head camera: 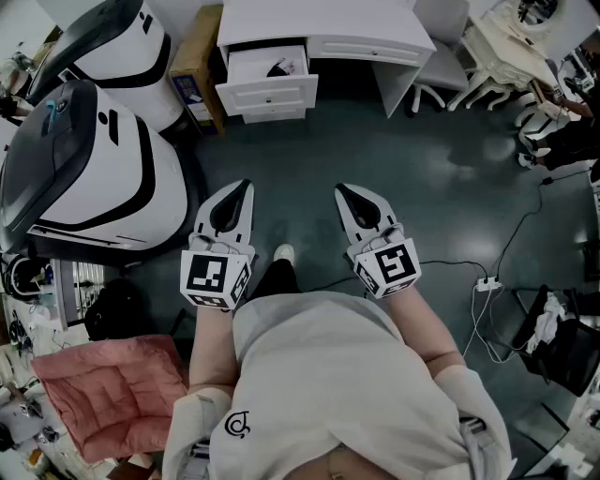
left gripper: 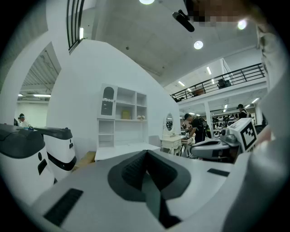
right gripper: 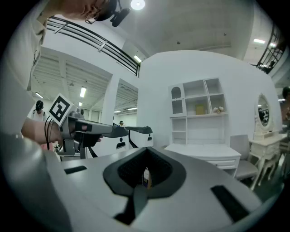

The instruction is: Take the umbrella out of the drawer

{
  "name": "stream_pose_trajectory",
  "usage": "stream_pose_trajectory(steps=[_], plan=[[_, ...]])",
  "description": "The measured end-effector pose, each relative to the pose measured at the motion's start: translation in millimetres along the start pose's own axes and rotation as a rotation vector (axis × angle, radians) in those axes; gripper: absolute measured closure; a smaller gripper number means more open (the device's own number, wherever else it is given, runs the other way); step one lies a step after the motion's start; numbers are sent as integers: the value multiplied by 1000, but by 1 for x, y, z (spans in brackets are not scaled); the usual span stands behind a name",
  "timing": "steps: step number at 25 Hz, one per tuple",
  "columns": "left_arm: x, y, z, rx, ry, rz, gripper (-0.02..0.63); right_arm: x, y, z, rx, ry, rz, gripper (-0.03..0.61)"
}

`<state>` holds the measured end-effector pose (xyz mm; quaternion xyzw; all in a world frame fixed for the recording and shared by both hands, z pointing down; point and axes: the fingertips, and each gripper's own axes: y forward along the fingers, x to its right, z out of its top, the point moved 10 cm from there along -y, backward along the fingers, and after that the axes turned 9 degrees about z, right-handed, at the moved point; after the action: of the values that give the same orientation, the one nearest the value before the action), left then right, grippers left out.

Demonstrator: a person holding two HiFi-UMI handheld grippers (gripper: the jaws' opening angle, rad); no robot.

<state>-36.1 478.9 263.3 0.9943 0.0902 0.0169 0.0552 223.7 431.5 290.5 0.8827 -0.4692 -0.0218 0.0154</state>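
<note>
A white desk (head camera: 319,21) stands far ahead across the dark floor. Its left drawer (head camera: 267,92) is pulled open, and a dark thing that looks like the umbrella (head camera: 278,67) lies inside. My left gripper (head camera: 246,185) and right gripper (head camera: 341,190) are held side by side in front of my body, well short of the desk, both pointing towards it. Each has its jaws shut with nothing held. The left gripper (left gripper: 146,152) sees the desk (left gripper: 120,152) beyond its tips. The right gripper (right gripper: 146,149) sees the desk (right gripper: 204,150) to its right.
Two large white and black pod-shaped machines (head camera: 94,173) stand at the left, with a cardboard box (head camera: 197,52) beside the desk. A pink cushion (head camera: 103,384) lies low left. A white chair (head camera: 439,56), a vanity table (head camera: 511,47) and floor cables with a power strip (head camera: 487,284) are at the right.
</note>
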Motion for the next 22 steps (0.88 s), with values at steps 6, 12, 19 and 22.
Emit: stream_pose_trajectory(steps=[6,12,19,22], plan=[[1,-3,-1,-4,0,-6,603,-1,-2,1,2,3,-4,574],[-2,2,0,-1,-2,-12,601,-1,0,1,10,19,-5,574],[-15,15,-6,-8,-22,-27,601,3,22,-4,20,72,-29,572],[-33,28,-10,-16,-40,-21,601,6,40,-4,14,69,-34,572]])
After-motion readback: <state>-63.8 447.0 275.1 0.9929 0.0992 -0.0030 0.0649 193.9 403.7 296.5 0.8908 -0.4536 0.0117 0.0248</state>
